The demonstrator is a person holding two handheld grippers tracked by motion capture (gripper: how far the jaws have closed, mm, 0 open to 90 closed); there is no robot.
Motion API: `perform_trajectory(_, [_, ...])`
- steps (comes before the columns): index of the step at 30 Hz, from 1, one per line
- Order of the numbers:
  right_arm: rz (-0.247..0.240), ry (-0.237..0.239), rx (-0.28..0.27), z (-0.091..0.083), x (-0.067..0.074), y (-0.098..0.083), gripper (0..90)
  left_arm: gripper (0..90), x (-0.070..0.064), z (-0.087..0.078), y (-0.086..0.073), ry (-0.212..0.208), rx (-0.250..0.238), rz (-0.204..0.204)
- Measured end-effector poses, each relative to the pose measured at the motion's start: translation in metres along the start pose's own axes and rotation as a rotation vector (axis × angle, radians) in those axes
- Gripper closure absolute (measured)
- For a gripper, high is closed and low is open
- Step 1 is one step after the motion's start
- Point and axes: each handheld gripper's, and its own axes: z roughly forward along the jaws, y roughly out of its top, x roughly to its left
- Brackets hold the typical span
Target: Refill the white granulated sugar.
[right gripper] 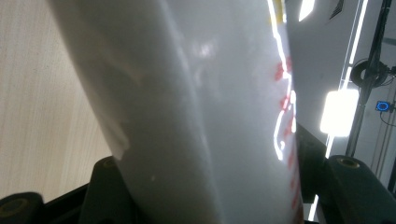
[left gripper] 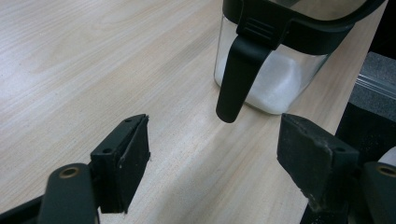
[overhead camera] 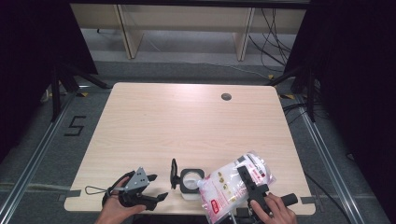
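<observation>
A clear square jar (overhead camera: pixel 191 183) with a black rim holds white powder and stands near the table's front edge. Its black lid (overhead camera: pixel 174 173) is flipped up on the left side. My right gripper (overhead camera: pixel 247 179) is shut on a white refill pouch (overhead camera: pixel 229 184) with red print, tilted so its spout reaches over the jar's opening. The pouch (right gripper: pixel 196 116) sits between the jaws in the right gripper view. My left gripper (overhead camera: pixel 159 187) lies open just left of the jar. In the left gripper view the jar (left gripper: pixel 275 84) and its hanging lid tab (left gripper: pixel 238 79) stand ahead of the empty jaws.
The light wooden table (overhead camera: pixel 187 121) has a round cable hole (overhead camera: pixel 226 96) at the back right. The jar stands close to the front edge. Shelving legs and cables are on the floor beyond the table.
</observation>
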Motion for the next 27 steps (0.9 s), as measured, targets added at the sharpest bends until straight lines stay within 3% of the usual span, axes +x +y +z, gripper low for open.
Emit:
perform_trajectory(5, [-0.012, -0.001, 0.003, -0.0001, -0.0008, 0.0001, 43.6, 24.8, 0.0007, -0.0004, 0.0001, 0.004, 0.009, 0.013])
perform_trajectory(7, [-0.004, -0.003, 0.006, -0.0008, -0.0003, 0.0000, 43.6, 24.8, -0.0009, 0.0005, 0.0002, -0.006, -0.012, -0.003])
perform_trajectory(11, [-0.006, -0.006, 0.004, -0.0007, -0.0005, 0.0002, 43.6, 24.8, 0.0002, -0.0003, 0.0002, 0.005, 0.005, 0.011])
perform_trajectory(13, [-0.032, -0.020, -0.012, -0.0001, -0.0025, 0.0003, 43.7, 24.8, 0.0009, -0.0005, 0.0002, 0.005, 0.010, 0.014])
perform_trajectory(16, [-0.006, -0.005, 0.002, -0.0006, -0.0005, 0.0004, 43.7, 24.8, 0.0004, 0.0000, 0.0002, 0.003, 0.005, 0.010])
perform_trajectory(17, [-0.030, -0.021, -0.012, -0.0001, -0.0026, 0.0005, 43.7, 24.8, 0.0009, -0.0010, 0.0004, 0.005, 0.011, 0.022])
perform_trajectory(19, [-0.027, -0.020, -0.013, 0.0002, -0.0026, 0.0004, 43.8, 24.8, 0.0006, 0.0000, 0.0001, 0.004, 0.005, 0.008])
perform_trajectory(20, [0.003, -0.005, 0.003, -0.0005, -0.0005, 0.0003, 43.9, 24.8, 0.0009, -0.0006, 0.0002, 0.005, 0.011, 0.014])
perform_trajectory(23, [-0.037, -0.020, -0.019, 0.0001, -0.0031, 0.0000, 43.9, 24.8, 0.0010, -0.0005, 0.0002, 0.005, 0.010, 0.014])
perform_trajectory(24, [-0.030, -0.021, -0.015, 0.0001, -0.0028, 0.0002, 43.9, 24.8, -0.0005, 0.0004, 0.0000, 0.002, -0.004, -0.004])
perform_trajectory(26, [-0.038, -0.020, -0.017, 0.0000, -0.0033, 0.0000, 44.0, 24.8, 0.0002, -0.0002, 0.0003, 0.006, 0.008, 0.011])
perform_trajectory(27, [-0.036, -0.021, -0.016, -0.0001, -0.0031, 0.0000, 44.0, 24.8, -0.0007, 0.0006, 0.0002, -0.002, -0.009, -0.002])
